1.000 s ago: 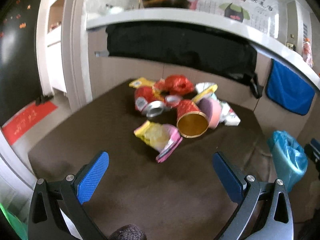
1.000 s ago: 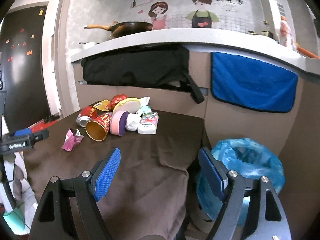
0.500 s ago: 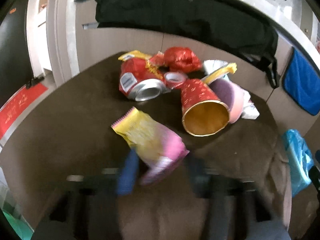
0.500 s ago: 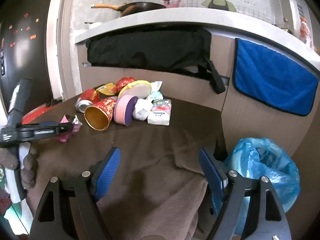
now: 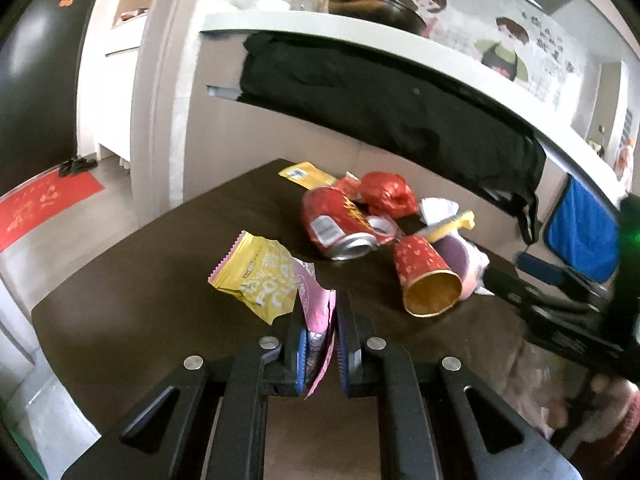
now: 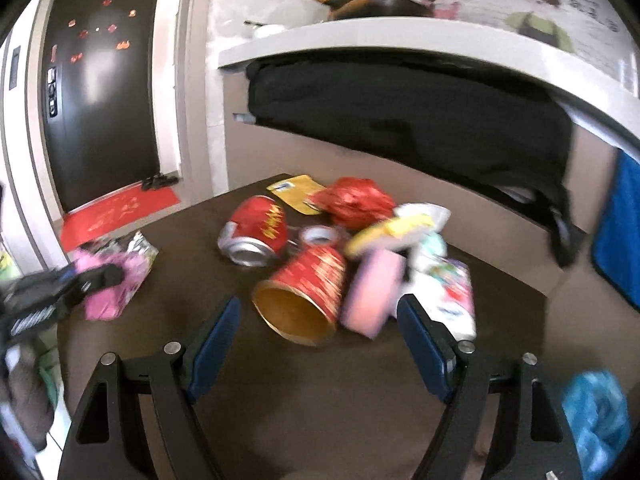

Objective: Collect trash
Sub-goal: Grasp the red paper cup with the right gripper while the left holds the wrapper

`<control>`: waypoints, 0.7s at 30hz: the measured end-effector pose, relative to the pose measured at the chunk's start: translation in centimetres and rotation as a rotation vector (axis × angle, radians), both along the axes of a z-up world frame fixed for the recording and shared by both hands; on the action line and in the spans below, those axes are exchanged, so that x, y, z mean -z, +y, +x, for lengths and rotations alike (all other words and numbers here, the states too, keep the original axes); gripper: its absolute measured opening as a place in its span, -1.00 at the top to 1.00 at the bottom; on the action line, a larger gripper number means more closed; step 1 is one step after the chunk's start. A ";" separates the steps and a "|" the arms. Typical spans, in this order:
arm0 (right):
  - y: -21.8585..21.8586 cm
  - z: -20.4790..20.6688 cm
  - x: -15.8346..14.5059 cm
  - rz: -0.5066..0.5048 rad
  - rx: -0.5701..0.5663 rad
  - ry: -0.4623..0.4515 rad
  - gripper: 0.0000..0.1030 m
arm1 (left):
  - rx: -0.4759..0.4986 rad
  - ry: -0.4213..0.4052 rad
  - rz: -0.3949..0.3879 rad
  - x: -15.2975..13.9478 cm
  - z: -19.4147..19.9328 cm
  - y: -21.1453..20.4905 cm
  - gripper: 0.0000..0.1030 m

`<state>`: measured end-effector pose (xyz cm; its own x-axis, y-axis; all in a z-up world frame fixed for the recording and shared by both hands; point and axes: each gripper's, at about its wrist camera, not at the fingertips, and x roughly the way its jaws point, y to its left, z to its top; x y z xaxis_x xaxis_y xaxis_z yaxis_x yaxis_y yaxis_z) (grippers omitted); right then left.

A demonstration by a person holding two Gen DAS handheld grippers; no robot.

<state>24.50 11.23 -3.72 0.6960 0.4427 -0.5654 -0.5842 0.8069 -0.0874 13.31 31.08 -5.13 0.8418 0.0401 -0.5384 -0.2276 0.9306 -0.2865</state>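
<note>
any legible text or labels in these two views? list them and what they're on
Yellow-and-pink snack wrapper: large print there, too distorted to quote.
Red can: yellow lettering and a white label, unreadable.
Red paper cup: gold pattern, no legible words.
Wall poster: characters too small.
White tissue pack: print blurred.

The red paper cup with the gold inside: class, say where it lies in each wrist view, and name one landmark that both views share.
Left wrist view: the red paper cup lies on its side right of centre, gold mouth toward the camera, right of the crushed red can.
Right wrist view: the cup lies at centre, just beyond the open fingers of the right gripper.
Shared landmark: the crushed red can.
</note>
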 end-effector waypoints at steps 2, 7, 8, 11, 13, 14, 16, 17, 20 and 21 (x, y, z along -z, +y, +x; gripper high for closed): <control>2.3 1.4 0.5 -0.012 0.007 0.021 -0.49 | -0.008 -0.011 -0.016 0.2 -0.3 0.8 0.76; 5.8 4.5 2.7 -0.113 0.091 0.012 -0.49 | -0.008 -0.007 -0.048 0.9 -0.4 1.9 0.76; 5.9 5.1 3.1 -0.125 0.098 0.025 -0.49 | -0.007 -0.003 -0.052 1.1 -0.4 2.1 0.76; 5.9 6.5 4.6 -0.141 0.126 0.083 -0.49 | -0.004 0.009 -0.074 1.9 -0.2 2.5 0.76; 5.8 6.4 4.9 -0.153 0.141 0.070 -0.51 | -0.004 0.014 -0.087 2.2 -0.1 2.5 0.76; 5.8 6.3 5.1 -0.165 0.141 0.064 -0.51 | -0.002 0.016 -0.090 2.3 -0.1 2.4 0.76; 6.0 6.4 5.5 -0.182 0.123 0.096 -0.50 | 0.003 0.013 -0.090 2.1 0.0 2.1 0.76; 6.0 6.5 5.9 -0.191 0.121 0.118 -0.41 | 0.006 0.010 -0.087 2.0 -0.1 1.9 0.76; 5.0 6.2 6.0 -0.149 0.108 0.150 -0.18 | 0.013 -0.002 -0.066 1.1 -0.2 1.1 0.76; 4.4 5.8 5.5 -0.122 0.109 0.143 -0.16 | 0.016 -0.005 -0.057 0.8 -0.2 0.8 0.76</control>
<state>30.25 15.63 -9.26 0.6446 0.2914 -0.7068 -0.5077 0.8543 -0.1108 13.11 31.87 -5.89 0.8447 -0.0034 -0.5352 -0.2116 0.9164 -0.3399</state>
